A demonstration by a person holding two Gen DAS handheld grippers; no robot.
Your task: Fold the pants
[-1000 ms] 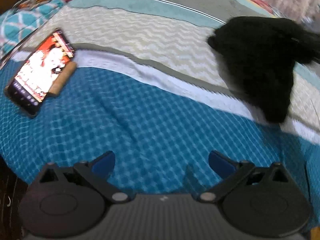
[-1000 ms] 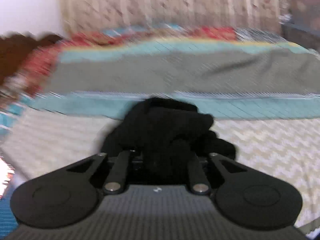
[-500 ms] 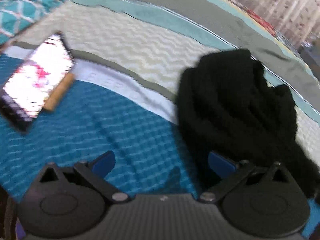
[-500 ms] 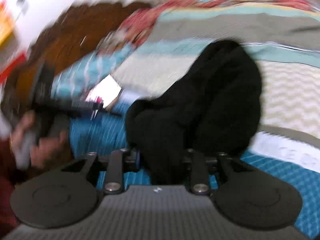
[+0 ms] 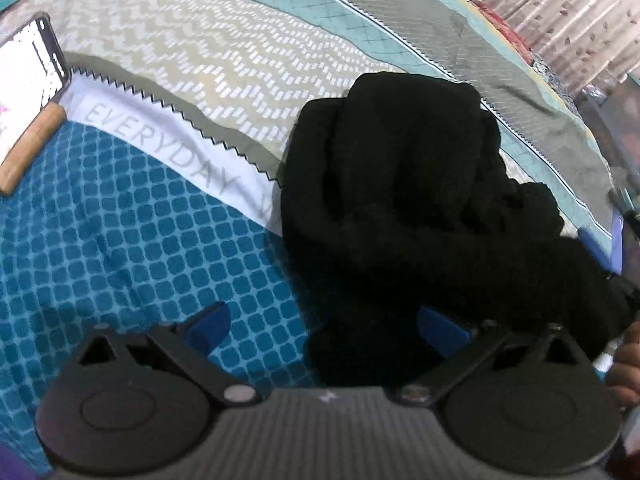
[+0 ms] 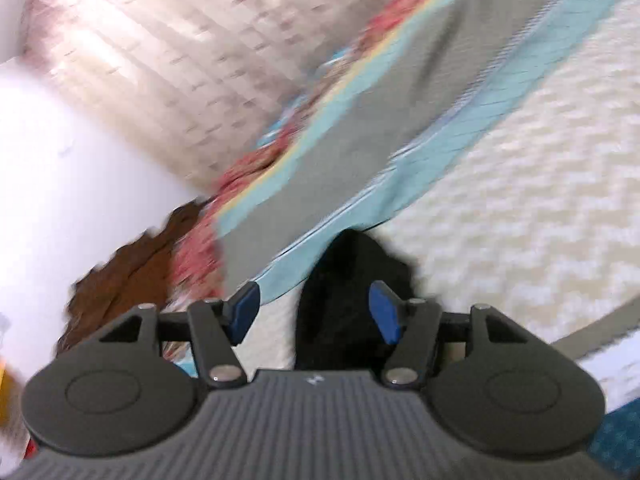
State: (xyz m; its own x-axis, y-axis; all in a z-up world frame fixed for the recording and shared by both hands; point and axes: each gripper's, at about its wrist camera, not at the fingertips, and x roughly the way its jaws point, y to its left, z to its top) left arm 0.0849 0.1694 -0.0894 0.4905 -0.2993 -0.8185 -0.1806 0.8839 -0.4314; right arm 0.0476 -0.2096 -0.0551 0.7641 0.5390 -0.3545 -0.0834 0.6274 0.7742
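Black cloth, the pants (image 5: 400, 208), is seen bunched in a heap on the bedspread (image 5: 132, 240), ahead and to the right of the left gripper (image 5: 324, 324), whose jaws are spread wide and grasp nothing. Further right, the right gripper (image 6: 316, 312) is being opened, a fold lying loose between its pads. No fold has been made; spreading and folding are judged still to be done.
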